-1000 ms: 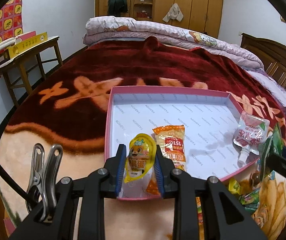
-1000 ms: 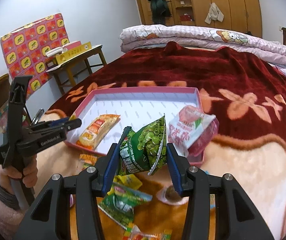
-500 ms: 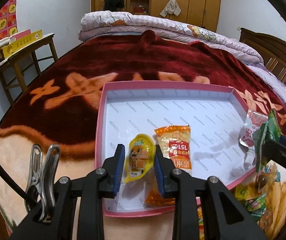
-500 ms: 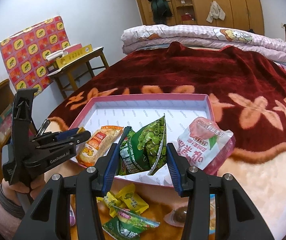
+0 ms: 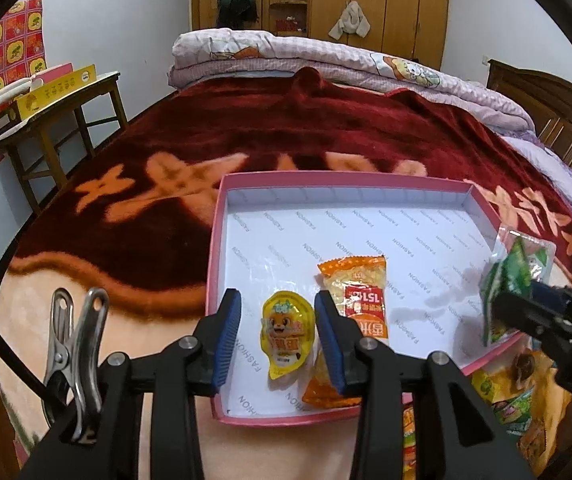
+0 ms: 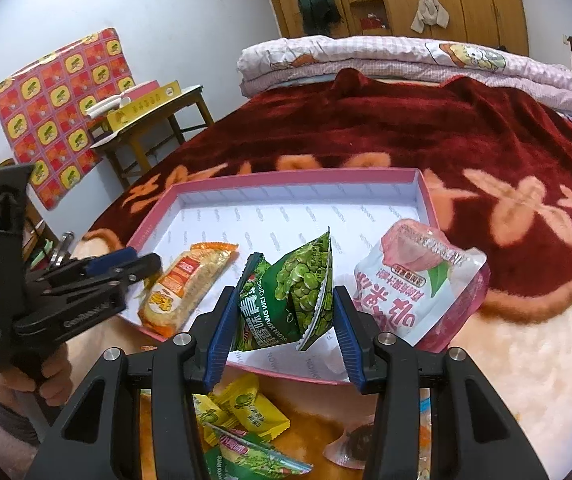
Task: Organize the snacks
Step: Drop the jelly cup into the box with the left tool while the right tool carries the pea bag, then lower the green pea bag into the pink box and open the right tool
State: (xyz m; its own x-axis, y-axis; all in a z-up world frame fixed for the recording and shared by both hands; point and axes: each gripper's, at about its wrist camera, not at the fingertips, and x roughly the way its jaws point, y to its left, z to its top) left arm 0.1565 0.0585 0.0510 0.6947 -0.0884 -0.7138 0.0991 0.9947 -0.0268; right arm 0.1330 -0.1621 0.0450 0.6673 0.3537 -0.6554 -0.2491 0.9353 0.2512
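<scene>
mostly bare tray floor (image 5: 365, 220) beyond snacks

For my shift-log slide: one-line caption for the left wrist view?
Left gripper open over the yellow jelly cup lying in the pink tray beside the orange cracker pack.

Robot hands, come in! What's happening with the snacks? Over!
Left gripper open, yellow jelly cup down in pink tray. Right gripper shut on green pea packet, over tray edge. Nothing blocking.

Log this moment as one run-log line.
left gripper: open, straddling yellow jelly cup in pink tray | right gripper: shut on green pea packet over tray's near edge
</scene>
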